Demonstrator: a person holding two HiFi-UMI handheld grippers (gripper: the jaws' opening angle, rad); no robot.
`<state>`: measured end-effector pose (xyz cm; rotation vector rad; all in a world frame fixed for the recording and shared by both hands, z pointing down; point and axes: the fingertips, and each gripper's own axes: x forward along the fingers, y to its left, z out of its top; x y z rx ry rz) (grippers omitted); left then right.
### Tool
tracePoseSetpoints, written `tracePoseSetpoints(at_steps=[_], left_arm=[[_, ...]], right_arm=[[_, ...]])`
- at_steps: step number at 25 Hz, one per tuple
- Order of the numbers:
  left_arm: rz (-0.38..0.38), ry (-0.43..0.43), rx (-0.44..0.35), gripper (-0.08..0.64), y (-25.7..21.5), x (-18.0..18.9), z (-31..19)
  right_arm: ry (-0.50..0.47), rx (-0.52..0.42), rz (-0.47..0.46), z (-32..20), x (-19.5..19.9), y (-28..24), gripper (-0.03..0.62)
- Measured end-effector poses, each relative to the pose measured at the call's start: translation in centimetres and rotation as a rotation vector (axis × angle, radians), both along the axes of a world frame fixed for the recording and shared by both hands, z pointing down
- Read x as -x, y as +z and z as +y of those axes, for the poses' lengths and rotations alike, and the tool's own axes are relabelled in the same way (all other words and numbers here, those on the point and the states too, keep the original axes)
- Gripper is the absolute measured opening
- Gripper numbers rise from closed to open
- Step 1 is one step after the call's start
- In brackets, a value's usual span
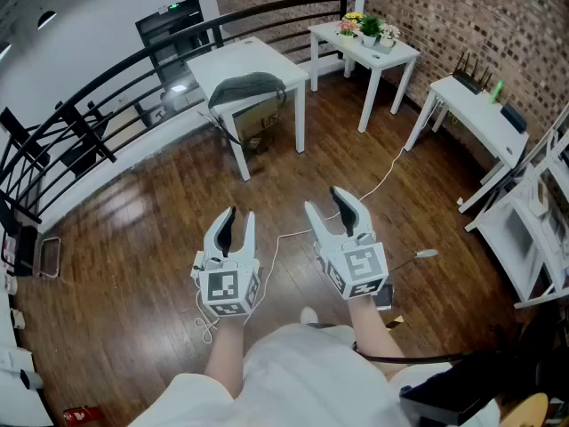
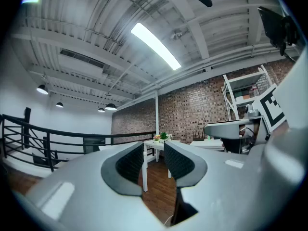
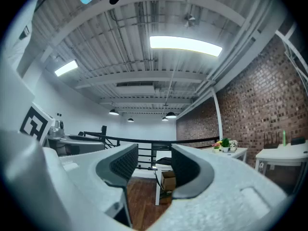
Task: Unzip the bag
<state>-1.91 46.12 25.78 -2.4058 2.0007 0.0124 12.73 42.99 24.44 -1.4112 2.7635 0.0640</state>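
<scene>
A grey-green bag [image 1: 247,90] lies on the near edge of a white square table [image 1: 267,60] across the room. Both grippers hang in the air over the wooden floor, well short of that table. My left gripper [image 1: 237,219] is open with nothing between its fingers, and the left gripper view [image 2: 154,160] shows only floor and table legs in the gap. My right gripper [image 1: 327,201] is open and empty too. In the right gripper view [image 3: 154,165] the bag [image 3: 163,161] is a small dark shape far off between the jaws.
A cardboard box [image 1: 262,118] sits under the bag's table. Behind it stands a white table with flowers [image 1: 364,47]; a white desk [image 1: 476,105] and white shelving [image 1: 524,229] line the brick wall at right. A black railing [image 1: 89,105] curves along the left. A white cable [image 1: 382,181] trails across the floor.
</scene>
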Motion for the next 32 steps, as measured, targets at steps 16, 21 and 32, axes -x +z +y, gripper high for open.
tracePoseSetpoints(at_steps=[16,21,32], left_arm=[[0.047,-0.005,0.087,0.153,4.9,5.1,-26.0],[0.051,0.048,0.103,0.153,4.8,8.5,-37.3],[0.022,0.136,0.209,0.153,9.4,10.0,-56.7]], right_arm=[[-0.052,0.171,0.064,-25.8,6.8,8.2,0.198],[-0.006,0.179,0.095,-37.1,10.3,7.7,0.198],[0.050,0.266,0.131,-54.8,12.7,11.7,0.198]])
